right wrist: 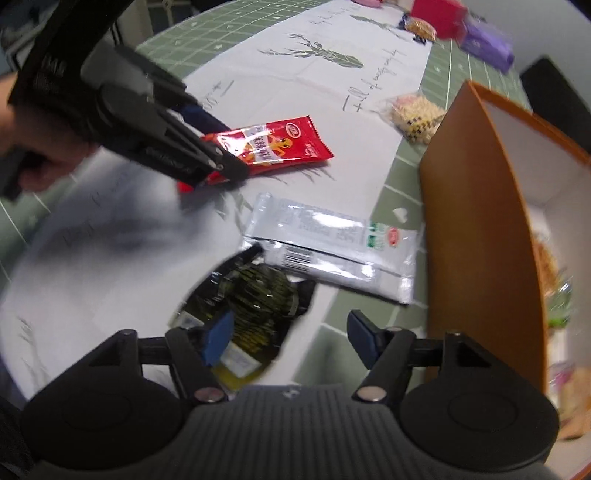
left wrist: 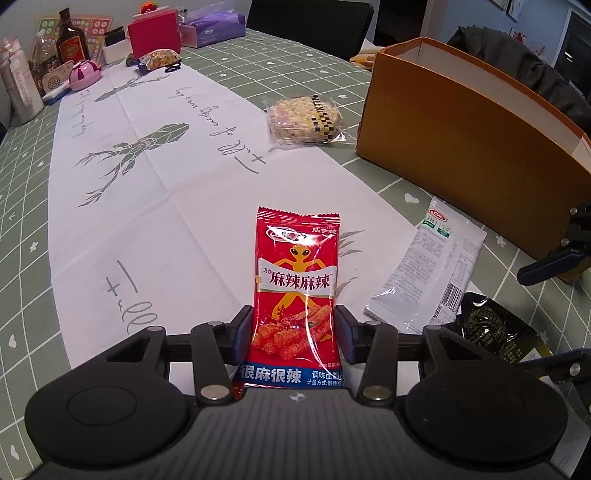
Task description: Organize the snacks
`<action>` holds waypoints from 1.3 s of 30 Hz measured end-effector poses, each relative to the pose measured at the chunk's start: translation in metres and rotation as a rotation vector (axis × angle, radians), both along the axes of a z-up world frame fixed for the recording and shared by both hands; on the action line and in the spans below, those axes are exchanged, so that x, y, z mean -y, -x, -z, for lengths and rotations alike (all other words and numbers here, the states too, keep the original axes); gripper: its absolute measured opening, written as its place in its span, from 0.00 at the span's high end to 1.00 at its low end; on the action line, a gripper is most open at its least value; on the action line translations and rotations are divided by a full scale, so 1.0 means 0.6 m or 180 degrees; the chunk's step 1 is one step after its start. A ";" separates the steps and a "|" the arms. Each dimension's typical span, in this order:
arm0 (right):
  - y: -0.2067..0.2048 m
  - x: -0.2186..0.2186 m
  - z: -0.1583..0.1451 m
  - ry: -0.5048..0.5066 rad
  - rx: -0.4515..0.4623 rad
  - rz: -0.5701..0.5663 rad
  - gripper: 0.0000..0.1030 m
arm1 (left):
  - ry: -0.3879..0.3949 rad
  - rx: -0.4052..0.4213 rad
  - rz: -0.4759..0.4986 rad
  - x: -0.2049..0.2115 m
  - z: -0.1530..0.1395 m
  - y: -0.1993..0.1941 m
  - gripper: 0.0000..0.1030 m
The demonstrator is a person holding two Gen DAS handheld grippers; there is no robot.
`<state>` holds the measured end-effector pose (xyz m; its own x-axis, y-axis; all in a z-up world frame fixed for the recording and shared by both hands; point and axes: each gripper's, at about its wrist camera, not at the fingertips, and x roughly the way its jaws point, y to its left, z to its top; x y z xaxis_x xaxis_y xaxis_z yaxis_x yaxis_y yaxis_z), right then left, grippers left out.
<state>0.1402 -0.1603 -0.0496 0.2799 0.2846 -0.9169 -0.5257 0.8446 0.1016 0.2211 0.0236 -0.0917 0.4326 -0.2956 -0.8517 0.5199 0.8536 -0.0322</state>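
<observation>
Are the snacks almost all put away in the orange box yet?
Partly. Some snacks already lie inside the orange box. The left gripper is shut on the red spicy snack packet. The right gripper is open above the black packet. The white packet and rice cracker pack wait on the table.

The bench [left wrist: 22, 177] wears a green checked cloth, with a white printed runner [left wrist: 155, 206] down the middle. On the runner lie a red snack packet [left wrist: 295, 280] at lower centre and a rice cake bar [left wrist: 303, 120] at upper centre. At right sit an orange box [left wrist: 465, 155], a white packet [left wrist: 428, 266] and a dark packet [left wrist: 487, 328]; a bottle [left wrist: 70, 38], a red box [left wrist: 155, 31] and tissues [left wrist: 214, 27] crowd the upper left.
</observation>
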 end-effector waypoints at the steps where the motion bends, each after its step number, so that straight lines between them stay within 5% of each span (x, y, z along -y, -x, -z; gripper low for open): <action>1: -0.004 0.001 -0.002 -0.0101 -0.0072 0.0100 0.31 | 0.0003 -0.0004 -0.0009 -0.003 0.000 0.000 0.49; 4: -0.021 -0.003 0.008 -0.0355 -0.0339 0.0510 0.26 | -0.0005 -0.0012 -0.0049 -0.011 0.000 -0.001 0.49; 9: -0.035 -0.025 0.041 -0.0239 -0.0461 0.0829 0.26 | 0.0018 -0.0005 -0.0072 -0.017 -0.003 0.003 0.49; 13: -0.037 -0.040 0.053 -0.0046 -0.0340 0.0746 0.31 | 0.0022 -0.0009 -0.0059 -0.020 -0.003 0.007 0.49; 24: -0.031 -0.009 0.031 -0.0154 -0.0295 0.0591 0.41 | 0.0137 -0.0006 -0.0042 -0.023 -0.017 0.011 0.50; 39: -0.037 0.082 -0.133 -0.0604 0.0304 0.0586 0.42 | 0.0625 0.0319 -0.0010 0.004 -0.141 0.027 0.50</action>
<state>0.1627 -0.2094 0.0303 0.4255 0.3849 -0.8190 -0.3799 0.8974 0.2244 0.2052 0.0212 -0.0069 0.5134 -0.4500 -0.7307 0.5261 0.8377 -0.1462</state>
